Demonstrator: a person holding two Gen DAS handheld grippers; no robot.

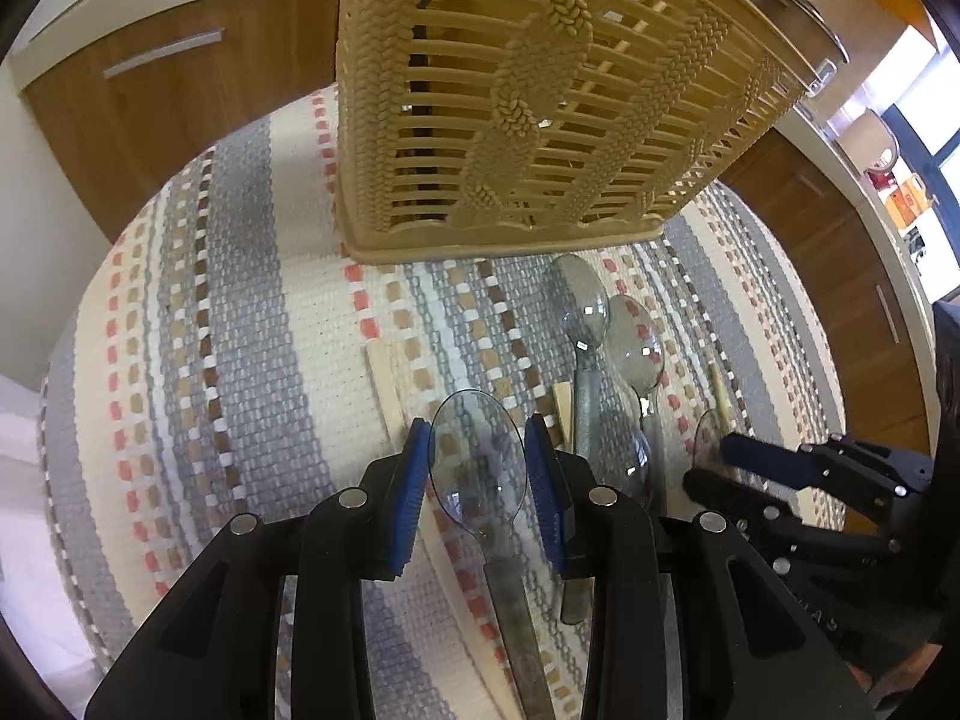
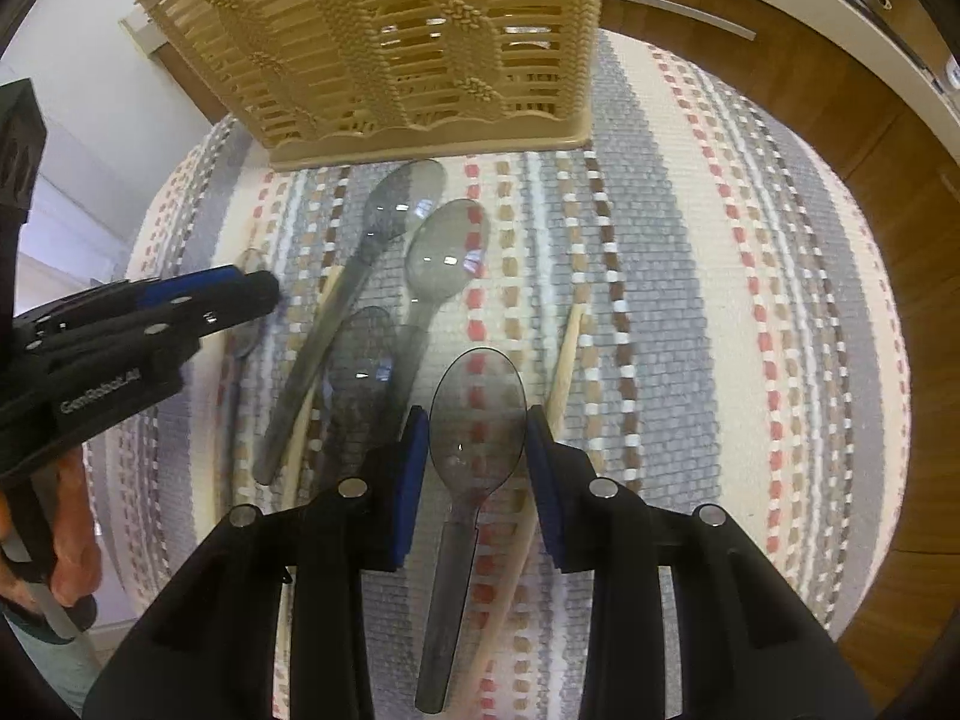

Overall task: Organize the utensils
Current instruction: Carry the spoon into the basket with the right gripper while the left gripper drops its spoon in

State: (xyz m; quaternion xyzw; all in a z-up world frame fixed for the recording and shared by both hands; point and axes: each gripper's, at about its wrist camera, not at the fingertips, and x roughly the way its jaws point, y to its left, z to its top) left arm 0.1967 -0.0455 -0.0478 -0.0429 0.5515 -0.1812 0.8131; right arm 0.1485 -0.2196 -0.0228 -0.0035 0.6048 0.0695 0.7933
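Several clear grey plastic spoons and wooden chopsticks lie on a striped woven mat in front of a tan slatted plastic basket (image 1: pixel 540 114), which also shows in the right wrist view (image 2: pixel 396 42). My left gripper (image 1: pixel 478 456) is open with its blue pads on either side of one spoon's bowl (image 1: pixel 477 456). My right gripper (image 2: pixel 478 450) is open around another spoon's bowl (image 2: pixel 478 414). Whether the pads touch the spoons I cannot tell. The left gripper also shows at the left of the right wrist view (image 2: pixel 240 294). The right gripper shows at the right of the left wrist view (image 1: pixel 714 468).
Other spoons (image 2: pixel 384 222) (image 2: pixel 447 258) and a chopstick (image 2: pixel 567 360) lie between the basket and the grippers. The mat (image 2: pixel 750 300) sits on a floor beside wooden cabinet fronts (image 1: pixel 168 78). A counter with jars (image 1: pixel 864 138) is at the right.
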